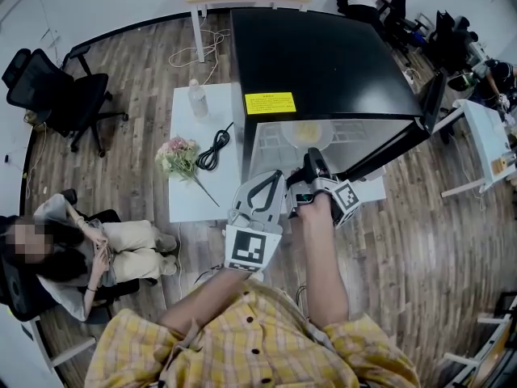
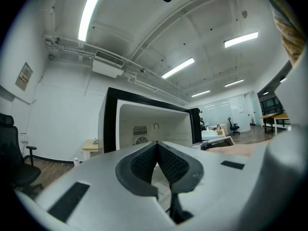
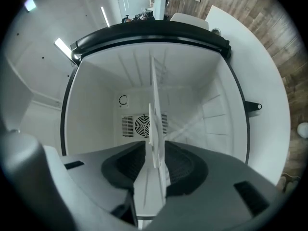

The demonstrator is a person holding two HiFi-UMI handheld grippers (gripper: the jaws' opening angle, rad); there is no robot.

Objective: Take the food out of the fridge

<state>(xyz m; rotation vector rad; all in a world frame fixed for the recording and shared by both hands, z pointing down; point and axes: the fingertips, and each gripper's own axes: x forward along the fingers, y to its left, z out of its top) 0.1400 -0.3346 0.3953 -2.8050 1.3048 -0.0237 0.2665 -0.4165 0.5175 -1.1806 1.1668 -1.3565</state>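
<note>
We face a black fridge with its door swung open to our right and its white inside lit. A yellow sticker lies on its top near the front edge. Just left of the fridge is a white surface, and on it are a bunch of flowers, a coiled black cable and a clear bottle. Further left a person sits on a chair, with a black office chair well apart beyond them. Our left hand-held gripper hangs in front of the fridge opening with its jaws together, pads meeting at the tip and nothing between them. Our right hand-held gripper reaches into the fridge, rolled onto its side. Its jaws are wide, with the near rim of the white plate between the pads, seen edge-on in the right gripper view. A slim gap shows on one side of the rim, so the pads do not clamp it. The plate sits on the fridge shelf, and the food, a pale yellow heap, lies on it, inside the fridge
</note>
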